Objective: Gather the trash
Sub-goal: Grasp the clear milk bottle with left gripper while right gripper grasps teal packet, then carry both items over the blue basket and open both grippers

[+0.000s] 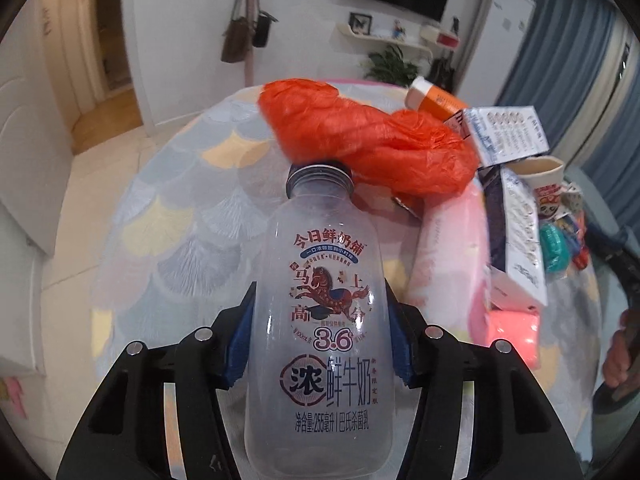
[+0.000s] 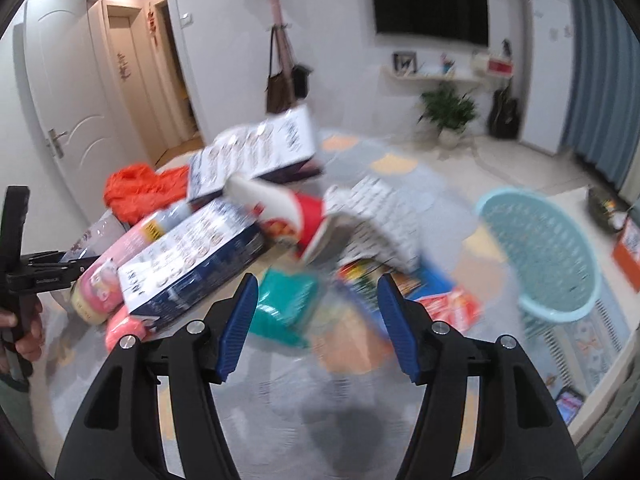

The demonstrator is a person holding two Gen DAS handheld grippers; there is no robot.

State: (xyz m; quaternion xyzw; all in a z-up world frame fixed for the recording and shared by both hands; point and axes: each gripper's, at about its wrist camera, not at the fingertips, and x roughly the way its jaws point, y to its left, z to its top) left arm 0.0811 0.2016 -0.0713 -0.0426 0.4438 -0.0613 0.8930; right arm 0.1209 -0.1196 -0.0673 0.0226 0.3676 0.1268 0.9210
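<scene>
The left tongs hold a clear milk bottle by its sides, blue pads pressed on it. The bottle stands upright near the front of the table. Just behind its cap lies a crumpled orange bag. To the right are boxes and a pink pack.

The right tongs are open with nothing gripped. They hang over blurry wrappers; a teal packet lies between the blue pads. A light blue basket sits to the right.

Wall TV above shelf; potted plant on floor; bags on pink coat stand; white fridge beside blue curtain.
</scene>
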